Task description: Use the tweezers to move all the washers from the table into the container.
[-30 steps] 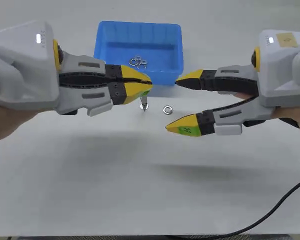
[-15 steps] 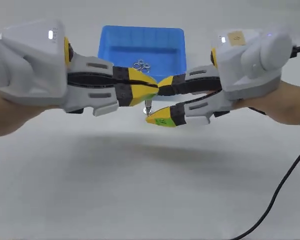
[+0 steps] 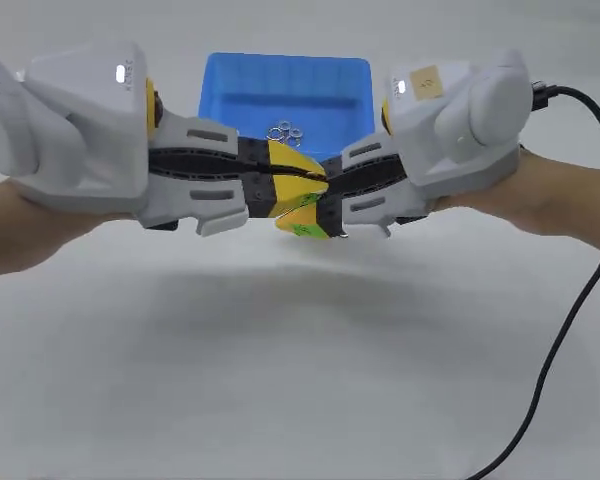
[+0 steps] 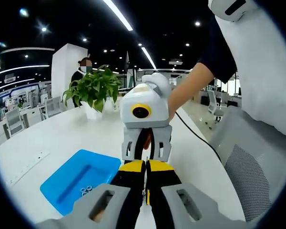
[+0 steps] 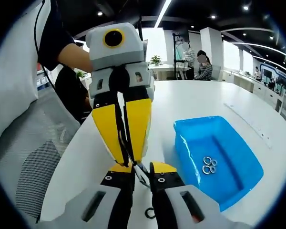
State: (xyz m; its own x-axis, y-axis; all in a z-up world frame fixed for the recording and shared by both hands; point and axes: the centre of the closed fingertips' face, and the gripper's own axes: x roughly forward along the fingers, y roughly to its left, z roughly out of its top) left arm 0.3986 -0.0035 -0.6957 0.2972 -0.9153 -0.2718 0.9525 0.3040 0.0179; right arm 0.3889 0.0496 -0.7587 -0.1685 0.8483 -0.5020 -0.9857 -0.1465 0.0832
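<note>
The 2 grippers meet nose to nose over the tabletop, just in front of the near wall of the blue container. The left gripper has its jaws pressed together on the tweezers, a thin metal strip between its yellow tips. The right gripper has drawn its jaws close on either side of that strip. From here I cannot tell whether they are biting on it yet.

This looks like a hand-over of the tweezers from left to right. To do it well, I'd say the right jaws should close squarely on the flat sides of the tweezers, high enough that the points stay free. The left should not let go until the right has a firm hold, because a thin tool could twist or drop.

In the right gripper view, 1 washer lies on the tabletop right under the jaws, near the container's front wall. About 3 washers sit in the container near the middle of its floor.

A black cable trails off the right gripper toward the near right edge, well clear of the work. Only the crowded tips themselves stand in the way, and in the head view they cover the loose washer.
</note>
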